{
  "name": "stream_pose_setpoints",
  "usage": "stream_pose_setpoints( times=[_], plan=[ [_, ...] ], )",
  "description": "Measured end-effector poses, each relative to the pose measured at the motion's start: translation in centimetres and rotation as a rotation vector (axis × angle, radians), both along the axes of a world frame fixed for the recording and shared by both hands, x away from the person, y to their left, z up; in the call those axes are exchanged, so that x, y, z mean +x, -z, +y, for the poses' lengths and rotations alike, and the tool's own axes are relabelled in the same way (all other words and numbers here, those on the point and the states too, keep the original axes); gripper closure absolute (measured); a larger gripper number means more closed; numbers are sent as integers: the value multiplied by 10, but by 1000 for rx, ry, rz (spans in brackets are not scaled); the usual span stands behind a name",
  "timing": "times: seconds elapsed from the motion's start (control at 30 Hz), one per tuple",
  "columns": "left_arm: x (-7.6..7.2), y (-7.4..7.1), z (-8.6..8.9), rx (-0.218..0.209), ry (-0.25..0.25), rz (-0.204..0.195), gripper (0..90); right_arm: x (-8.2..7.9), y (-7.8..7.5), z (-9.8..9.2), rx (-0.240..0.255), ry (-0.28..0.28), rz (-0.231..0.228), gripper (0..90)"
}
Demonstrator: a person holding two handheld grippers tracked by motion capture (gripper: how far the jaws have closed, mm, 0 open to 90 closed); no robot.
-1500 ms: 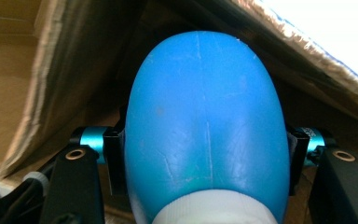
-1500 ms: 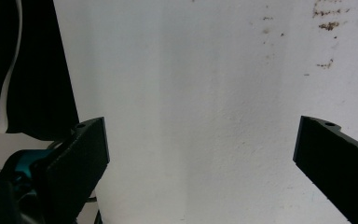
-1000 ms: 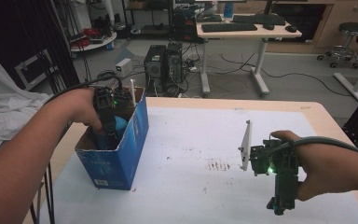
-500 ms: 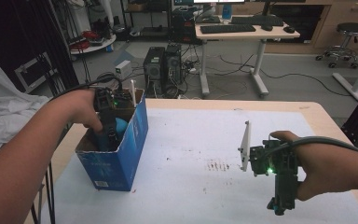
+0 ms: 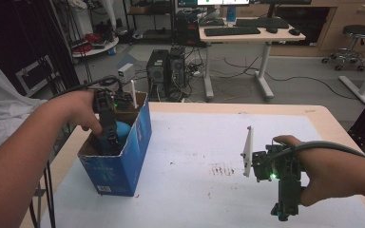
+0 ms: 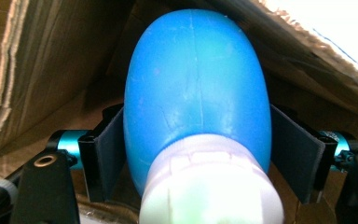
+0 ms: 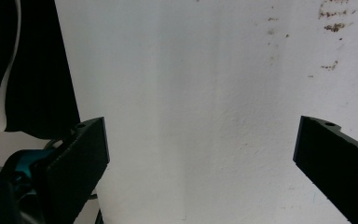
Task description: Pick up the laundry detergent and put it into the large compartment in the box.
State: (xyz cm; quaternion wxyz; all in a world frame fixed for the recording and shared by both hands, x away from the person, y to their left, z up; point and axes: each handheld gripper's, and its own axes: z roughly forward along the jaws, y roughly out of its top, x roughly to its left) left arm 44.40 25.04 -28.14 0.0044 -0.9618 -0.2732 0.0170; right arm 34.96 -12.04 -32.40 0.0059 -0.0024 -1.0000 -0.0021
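While the left gripper (image 5: pixel 108 137) reaches down into the blue box (image 5: pixel 123 166) at left of the high view, its jaws have just been opening. A blue bottle (image 6: pixel 196 88) with a white cap sits between them inside the box, pads beside its flanks. At lower right, the right gripper (image 5: pixel 285 209) hangs over the white table (image 5: pixel 195 142), jaws wide and empty.

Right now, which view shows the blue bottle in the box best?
The left gripper view: the blue bottle sits close up between the left gripper's jaws, which have just been opening. The high view shows a blue sliver inside the box.
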Motion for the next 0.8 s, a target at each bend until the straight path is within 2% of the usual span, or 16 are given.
stream_pose_setpoints(
  times=[0.17,0.53,0.8],
  plan=[
    [-1,-4,-1,5,3,4,210,1,1,1,7,-12,0,24],
    [-6,-26,-1,21,8,-2,161,0,-1,-1,11,-10,1,24],
    [-11,-50,-4,-4,-1,-7,122,1,-2,-1,16,-10,-1,24]
  ],
)
